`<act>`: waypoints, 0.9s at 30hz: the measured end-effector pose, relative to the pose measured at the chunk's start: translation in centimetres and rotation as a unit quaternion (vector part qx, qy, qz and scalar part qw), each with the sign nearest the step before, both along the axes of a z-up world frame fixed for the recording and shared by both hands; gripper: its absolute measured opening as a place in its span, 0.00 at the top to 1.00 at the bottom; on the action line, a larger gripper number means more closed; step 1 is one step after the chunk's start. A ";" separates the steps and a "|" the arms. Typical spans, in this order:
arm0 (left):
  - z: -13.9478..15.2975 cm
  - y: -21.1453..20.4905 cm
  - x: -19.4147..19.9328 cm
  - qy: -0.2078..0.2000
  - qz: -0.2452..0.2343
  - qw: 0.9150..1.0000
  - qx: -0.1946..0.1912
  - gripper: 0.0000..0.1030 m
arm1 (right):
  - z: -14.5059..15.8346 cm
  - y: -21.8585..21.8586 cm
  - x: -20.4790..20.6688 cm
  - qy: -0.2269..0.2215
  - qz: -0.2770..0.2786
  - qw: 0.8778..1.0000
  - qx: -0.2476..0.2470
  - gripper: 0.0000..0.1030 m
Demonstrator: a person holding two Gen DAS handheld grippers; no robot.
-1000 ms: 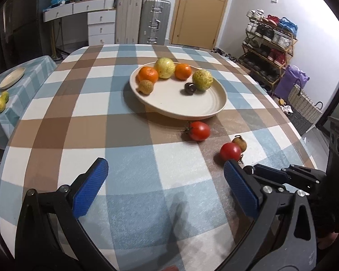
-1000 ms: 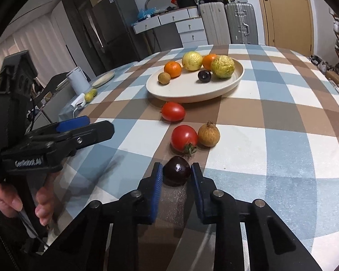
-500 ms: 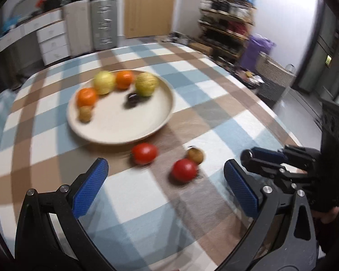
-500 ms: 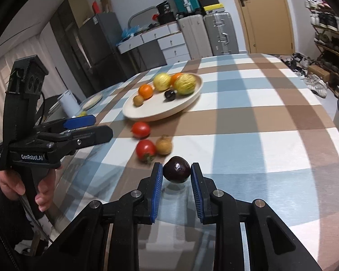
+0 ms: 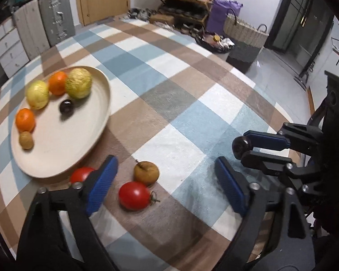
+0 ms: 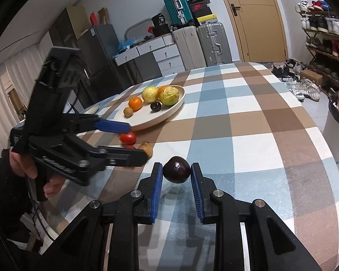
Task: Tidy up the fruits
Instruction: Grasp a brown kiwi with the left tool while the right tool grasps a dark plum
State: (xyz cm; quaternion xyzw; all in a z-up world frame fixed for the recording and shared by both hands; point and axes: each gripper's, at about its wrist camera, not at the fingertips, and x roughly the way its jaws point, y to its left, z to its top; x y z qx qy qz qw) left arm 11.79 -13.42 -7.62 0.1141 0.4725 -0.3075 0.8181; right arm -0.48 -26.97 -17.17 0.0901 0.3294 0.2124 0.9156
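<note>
Two grippers over a checked tablecloth (image 5: 192, 103): right gripper (image 6: 176, 172) clamped on a dark plum (image 6: 176, 172), lifted clear of the cloth near the table's front edge; left gripper (image 5: 165, 180) spread wide, empty, above two tomatoes (image 5: 134, 195) and a brown fruit (image 5: 146, 173) just beside the beige plate (image 5: 56, 153). Broad bare cloth right of the plate.

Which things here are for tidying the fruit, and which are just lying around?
For the job: dark plum in right gripper, tomatoes and brown fruit on the cloth, plate, open left gripper.

Lying about: suitcases, shoe rack, wicker basket.
</note>
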 end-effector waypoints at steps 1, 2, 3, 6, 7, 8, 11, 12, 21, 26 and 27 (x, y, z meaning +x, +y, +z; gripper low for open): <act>-0.3 -0.1 0.3 0.006 0.002 1.000 0.004 0.26 | 0.0 -0.1 -0.1 -0.002 0.001 1.000 0.001 0.75; -0.7 -0.2 0.7 0.016 0.009 1.000 0.010 0.29 | 0.0 -0.1 -0.1 -0.003 0.000 1.000 0.001 0.75; -1.1 -0.3 1.0 0.024 0.016 1.000 0.011 0.32 | 0.0 -0.2 -0.2 -0.006 0.000 1.000 0.001 0.75; -2.0 0.1 2.0 0.056 0.034 0.998 -0.002 0.40 | 0.1 -0.5 -0.3 -0.009 0.001 1.000 0.005 0.75; -2.2 0.2 2.2 0.059 0.042 0.997 0.002 0.43 | 0.1 -0.5 -0.4 -0.011 0.000 1.000 0.005 0.75; -2.3 0.2 2.4 0.059 0.046 0.997 0.006 0.48 | 0.1 -0.6 -0.4 -0.012 0.000 1.000 0.003 0.75; -2.5 0.4 2.7 0.057 0.056 0.997 0.015 0.63 | 0.1 -0.6 -0.8 -0.013 0.002 1.000 0.000 0.75; -2.5 0.5 2.8 0.057 0.058 0.997 0.015 0.72 | 0.1 -0.6 -0.7 -0.013 0.002 1.000 0.000 0.75; -2.1 1.0 2.6 0.061 0.058 0.996 -0.005 0.78 | 0.2 -0.6 -0.6 -0.014 0.003 1.000 0.000 0.75; -0.8 1.4 2.0 0.041 0.063 0.997 -0.026 0.78 | 0.4 -0.4 -0.5 -0.013 0.006 1.000 -0.001 0.75; -0.3 1.7 1.9 0.034 0.066 0.997 -0.035 0.78 | 0.5 -0.3 -0.4 -0.013 0.008 1.000 0.000 0.75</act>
